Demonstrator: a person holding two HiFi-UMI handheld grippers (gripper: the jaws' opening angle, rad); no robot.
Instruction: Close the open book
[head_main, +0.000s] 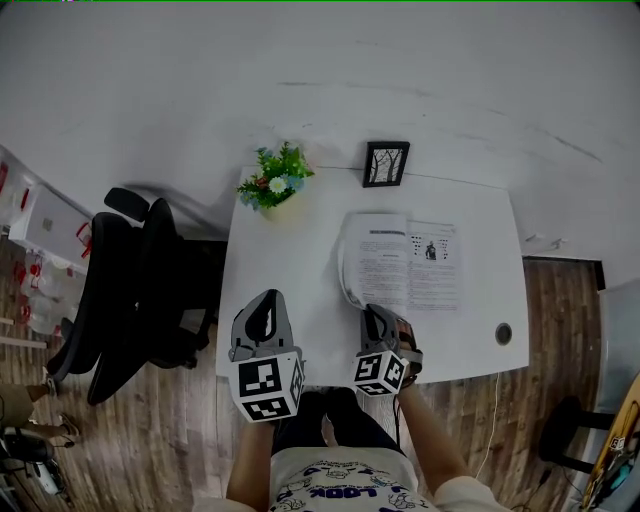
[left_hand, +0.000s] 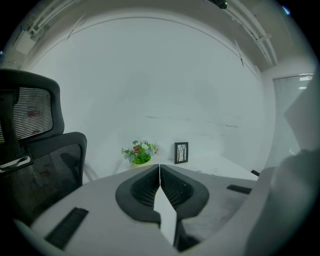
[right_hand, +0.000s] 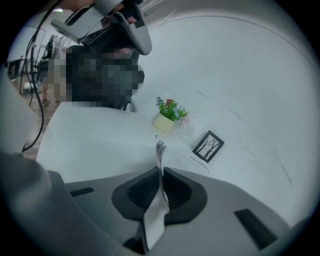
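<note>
White desk (head_main: 270, 290): pot (right_hand: 163, 123) w/ plant (right_hand: 171, 108); R gripper (right_hand: 160, 171) fingers clamped on book (head_main: 405, 262) pages, L gripper (left_hand: 159, 167) fingers together.

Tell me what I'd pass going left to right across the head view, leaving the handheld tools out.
chair → plant → book → hole in the desk

The book (head_main: 410, 265) lies on the table (head_main: 280, 265), the picture frame (head_main: 386, 164) behind it, the potted plant (head_main: 277, 181) behind and left, the chair (head_main: 135, 290) left of the table.
</note>
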